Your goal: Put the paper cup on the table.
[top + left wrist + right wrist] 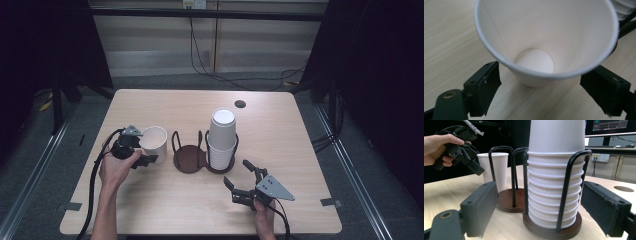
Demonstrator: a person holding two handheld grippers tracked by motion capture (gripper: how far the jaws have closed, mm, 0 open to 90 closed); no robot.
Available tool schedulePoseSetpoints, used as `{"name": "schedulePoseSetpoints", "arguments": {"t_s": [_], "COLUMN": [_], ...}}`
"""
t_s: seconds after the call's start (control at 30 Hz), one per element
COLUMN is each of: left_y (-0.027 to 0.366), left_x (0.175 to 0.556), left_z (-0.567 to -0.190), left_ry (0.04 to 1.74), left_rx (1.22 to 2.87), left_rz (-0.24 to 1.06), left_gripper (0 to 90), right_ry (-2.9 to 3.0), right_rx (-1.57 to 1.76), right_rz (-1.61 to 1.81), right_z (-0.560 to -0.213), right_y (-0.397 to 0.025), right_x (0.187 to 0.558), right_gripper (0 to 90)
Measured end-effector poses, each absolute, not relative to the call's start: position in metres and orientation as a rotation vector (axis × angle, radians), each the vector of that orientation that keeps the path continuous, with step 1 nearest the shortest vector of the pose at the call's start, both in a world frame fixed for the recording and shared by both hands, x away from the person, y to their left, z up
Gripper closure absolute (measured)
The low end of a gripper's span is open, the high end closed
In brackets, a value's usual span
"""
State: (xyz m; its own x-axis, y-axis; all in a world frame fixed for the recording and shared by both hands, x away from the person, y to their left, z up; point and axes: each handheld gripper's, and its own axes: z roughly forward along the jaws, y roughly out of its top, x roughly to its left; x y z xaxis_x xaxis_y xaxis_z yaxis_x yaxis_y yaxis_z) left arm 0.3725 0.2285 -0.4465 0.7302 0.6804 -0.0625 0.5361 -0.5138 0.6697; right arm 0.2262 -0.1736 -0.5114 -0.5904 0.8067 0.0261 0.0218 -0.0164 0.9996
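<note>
A single white paper cup [154, 143] stands upright on the table, left of a dark cup holder. My left gripper [142, 148] is at the cup's left side, open. In the left gripper view the cup [546, 37] is seen from above, its base between the two spread jaws, which stand clear of it. A tall stack of white cups [221, 138] fills the holder's right ring. My right gripper [237, 172] is open, a short way in front of that stack [554, 182], with nothing held.
The holder's left base [189, 159] is empty, with black wire loops [500, 165] rising from it. A round hole [240, 104] sits in the tabletop at the back. The table's front edge runs close behind both hands.
</note>
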Motion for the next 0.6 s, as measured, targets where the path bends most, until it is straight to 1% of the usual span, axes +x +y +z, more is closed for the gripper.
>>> {"name": "schedulePoseSetpoints", "arguments": {"t_s": [0.17, 0.23, 0.33, 0.43, 0.6], "left_y": [0.238, 0.241, 0.243, 0.246, 0.246], "left_x": [0.358, 0.354, 0.345, 0.335, 0.32], "left_z": [-0.447, -0.45, -0.454, -0.455, -0.454], "left_ry": [0.942, 0.941, 0.941, 0.911, 0.92], "left_rx": [2.135, 2.108, 2.084, 2.042, 1.931], "left_rz": [0.32, 0.292, 0.329, 0.327, 0.342], "left_gripper": [16.0, 16.2, 15.7, 15.7, 16.7], "right_ry": [1.66, 1.66, 1.66, 1.662, 1.662], "right_rx": [0.87, 0.869, 0.869, 0.867, 0.869], "right_rz": [1.673, 1.672, 1.673, 1.673, 1.674], "right_z": [-0.511, -0.511, -0.511, -0.511, -0.511], "right_y": [-0.174, -0.174, -0.174, -0.174, -0.174], "right_x": [0.226, 0.226, 0.226, 0.226, 0.226], "right_gripper": [14.1, 14.1, 14.1, 14.1, 14.0]}}
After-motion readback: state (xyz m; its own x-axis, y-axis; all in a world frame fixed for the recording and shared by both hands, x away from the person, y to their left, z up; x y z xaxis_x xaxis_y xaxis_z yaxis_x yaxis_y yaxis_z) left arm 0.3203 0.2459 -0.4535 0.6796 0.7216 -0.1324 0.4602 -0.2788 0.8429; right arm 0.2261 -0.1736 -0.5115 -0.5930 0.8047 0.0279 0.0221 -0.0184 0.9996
